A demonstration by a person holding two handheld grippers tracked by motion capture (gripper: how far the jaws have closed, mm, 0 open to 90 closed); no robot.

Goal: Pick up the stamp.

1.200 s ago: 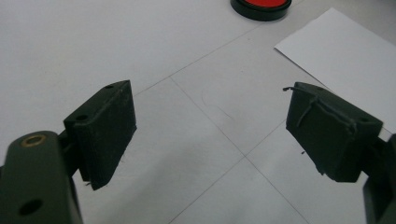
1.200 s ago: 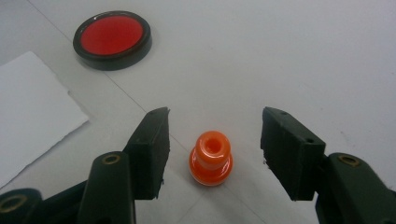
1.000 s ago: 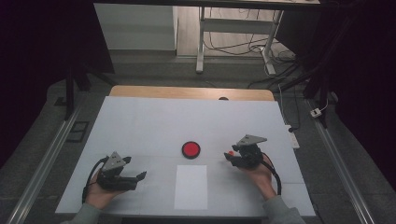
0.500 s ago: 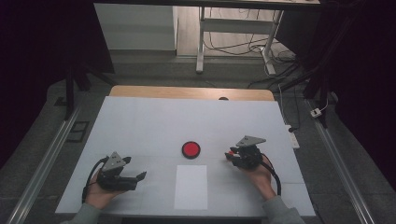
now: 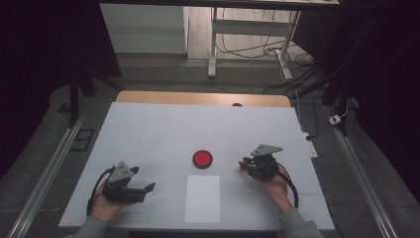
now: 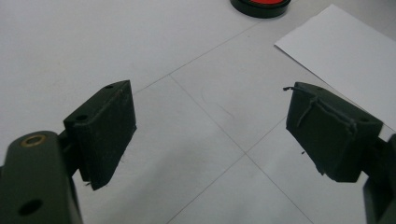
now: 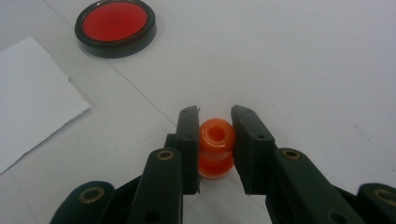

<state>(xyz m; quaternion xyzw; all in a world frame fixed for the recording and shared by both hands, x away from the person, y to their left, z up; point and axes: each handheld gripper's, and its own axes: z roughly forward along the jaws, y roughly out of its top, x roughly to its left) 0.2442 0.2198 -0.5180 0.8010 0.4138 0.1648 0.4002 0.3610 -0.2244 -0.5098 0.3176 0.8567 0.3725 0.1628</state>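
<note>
Right gripper view: right gripper (image 7: 215, 140) clamped on orange spool (image 7: 216, 147) for lifting off desk (image 7: 303, 60); left gripper (image 6: 210, 130) wide open, empty, idle.

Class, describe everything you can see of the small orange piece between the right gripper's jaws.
The orange piece is small, glossy and looks like plastic. It is spool-shaped: a rounded upper bulge with a hole in its top, a narrower waist, and a wider base. It stands upright on the white table, in front of the person's right hand. The right gripper has just been closing, and its two black jaws now press on its sides. In the high view it shows as an orange spot at the jaw tips, right of the red disc.
</note>
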